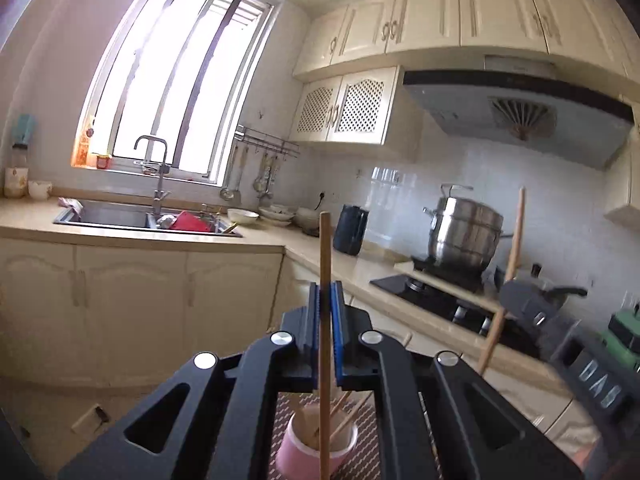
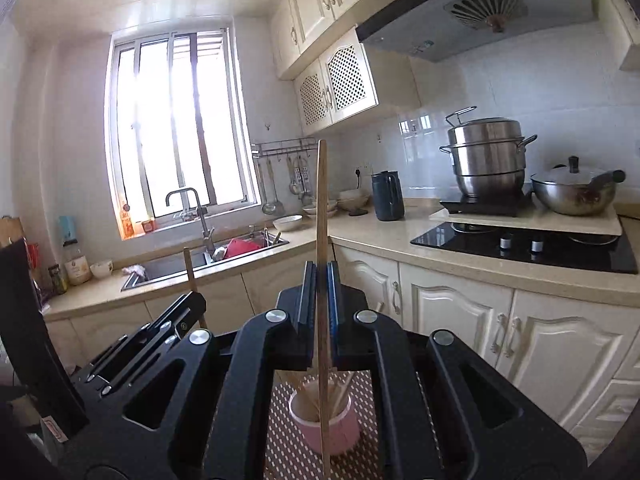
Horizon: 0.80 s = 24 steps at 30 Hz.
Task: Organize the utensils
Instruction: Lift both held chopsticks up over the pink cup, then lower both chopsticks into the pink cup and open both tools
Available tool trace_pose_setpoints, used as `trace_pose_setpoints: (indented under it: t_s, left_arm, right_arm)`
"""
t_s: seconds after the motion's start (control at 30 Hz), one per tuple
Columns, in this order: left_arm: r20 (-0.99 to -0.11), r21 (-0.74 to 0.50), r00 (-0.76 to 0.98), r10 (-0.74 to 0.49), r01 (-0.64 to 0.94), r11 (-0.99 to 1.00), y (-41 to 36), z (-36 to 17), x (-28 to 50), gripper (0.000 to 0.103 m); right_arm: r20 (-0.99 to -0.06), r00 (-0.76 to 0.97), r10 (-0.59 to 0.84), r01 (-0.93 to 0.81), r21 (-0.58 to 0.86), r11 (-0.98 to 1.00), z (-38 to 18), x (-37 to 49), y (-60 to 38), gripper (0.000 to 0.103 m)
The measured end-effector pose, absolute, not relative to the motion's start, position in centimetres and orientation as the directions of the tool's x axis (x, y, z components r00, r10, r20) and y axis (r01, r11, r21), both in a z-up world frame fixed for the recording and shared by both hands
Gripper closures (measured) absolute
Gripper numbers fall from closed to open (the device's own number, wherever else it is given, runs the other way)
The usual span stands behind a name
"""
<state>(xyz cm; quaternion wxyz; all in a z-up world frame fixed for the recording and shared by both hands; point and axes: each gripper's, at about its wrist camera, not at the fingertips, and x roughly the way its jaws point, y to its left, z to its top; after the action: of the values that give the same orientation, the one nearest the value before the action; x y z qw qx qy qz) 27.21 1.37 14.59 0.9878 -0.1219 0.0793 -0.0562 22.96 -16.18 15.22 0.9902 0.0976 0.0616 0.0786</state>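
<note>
Jaws of each gripper pinch one chopstick [image 1: 325,248]; right view shows a wok [image 2: 572,196].

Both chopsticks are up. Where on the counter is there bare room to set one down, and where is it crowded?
Bare counter lies between the dark jug and the black hob, and along its front edge. Another free strip runs left of the sink, towards the cups by the wall. The corner between sink and jug is crowded with bowls. The hob carries a steamer pot and a wok.

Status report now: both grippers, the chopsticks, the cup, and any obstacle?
Left gripper shut on chopstick, upright. Right gripper shut on second chopstick. Pink cup below, more chopsticks inside. Nothing in the way.
</note>
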Motion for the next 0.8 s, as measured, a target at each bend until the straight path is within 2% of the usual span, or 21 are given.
trace_pose_setpoints:
  t_s: [0.13,0.2,0.4,0.5,0.67,0.8]
  left_arm:
    - [-0.109,-0.256,0.989,-0.101,0.07,0.964,1.6,14.0,29.0,0.097]
    - [-0.049,-0.276,0.989,-0.138,0.119,0.954,1.9,13.3,29.5,0.097]
    - [0.004,-0.263,0.995,-0.103,0.1,0.96,1.6,11.8,31.3,0.097]
    - [-0.004,-0.294,0.994,-0.108,0.102,0.951,1.8,10.7,32.8,0.097]
    - [-0.046,-0.286,0.994,-0.095,0.078,0.955,1.7,8.8,34.6,0.097]
    - [-0.069,-0.264,0.993,-0.095,0.074,0.962,1.4,7.9,35.4,0.097]
  right_arm:
    - [-0.064,0.986,0.157,-0.14,0.214,0.967,13.5,24.8,-16.2,0.097]
    - [-0.046,0.987,0.153,-0.138,0.231,0.963,12.7,25.7,-16.4,0.097]
    - [-0.031,0.985,0.168,-0.153,0.276,0.949,10.7,28.6,-17.6,0.097]
    - [-0.035,0.985,0.171,-0.152,0.305,0.94,10.0,29.4,-18.1,0.097]
    - [-0.019,0.99,0.141,-0.13,0.282,0.951,9.5,29.9,-17.9,0.097]
    - [0.002,0.985,0.17,-0.163,0.299,0.94,9.6,29.5,-18.0,0.097]
